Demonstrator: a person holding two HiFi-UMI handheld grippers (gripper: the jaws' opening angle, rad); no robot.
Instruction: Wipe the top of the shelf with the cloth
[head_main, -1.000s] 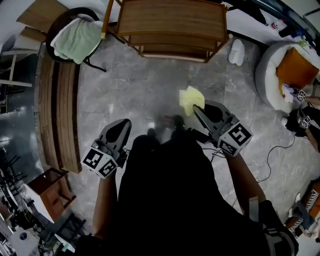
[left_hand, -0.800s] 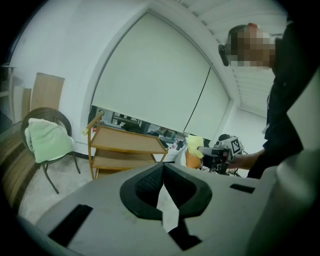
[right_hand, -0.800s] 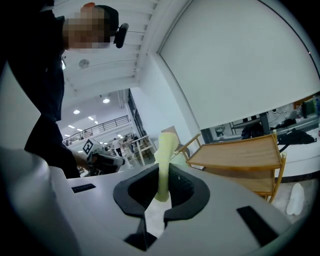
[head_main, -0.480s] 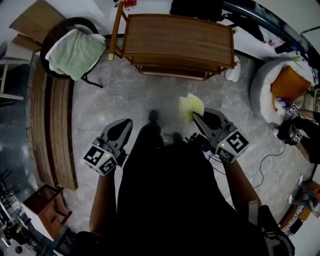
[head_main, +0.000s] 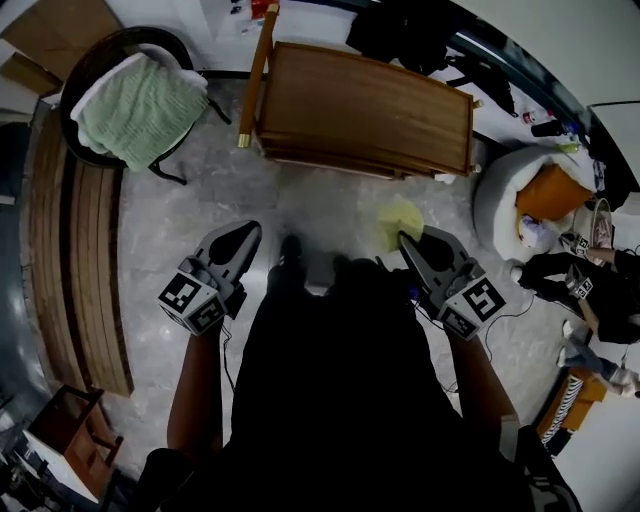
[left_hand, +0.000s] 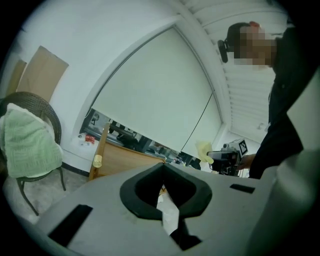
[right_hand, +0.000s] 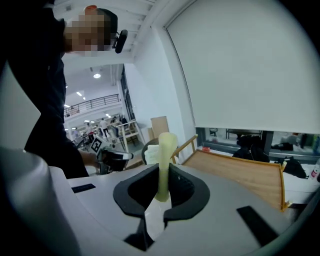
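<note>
The wooden shelf (head_main: 365, 105) stands ahead of me against the wall; its flat top (right_hand: 240, 177) fills the right of the right gripper view. My right gripper (head_main: 405, 238) is shut on a pale yellow cloth (head_main: 398, 218), which sticks up between the jaws (right_hand: 164, 160) and hangs over the floor just short of the shelf's front right corner. My left gripper (head_main: 247, 232) is held level with it to the left, jaws shut with nothing between them (left_hand: 162, 186). Both are a short way in front of the shelf.
A dark round chair (head_main: 90, 75) draped with a green towel (head_main: 135, 105) stands left of the shelf. A long wooden bench (head_main: 75, 260) runs along the left. A white round seat with an orange cushion (head_main: 548, 190) sits right, with clutter and a cable on the floor.
I have walked closer to the shelf: it has grown larger and nearer in the head view. Both grippers keep their pose, the right still holding the cloth.
</note>
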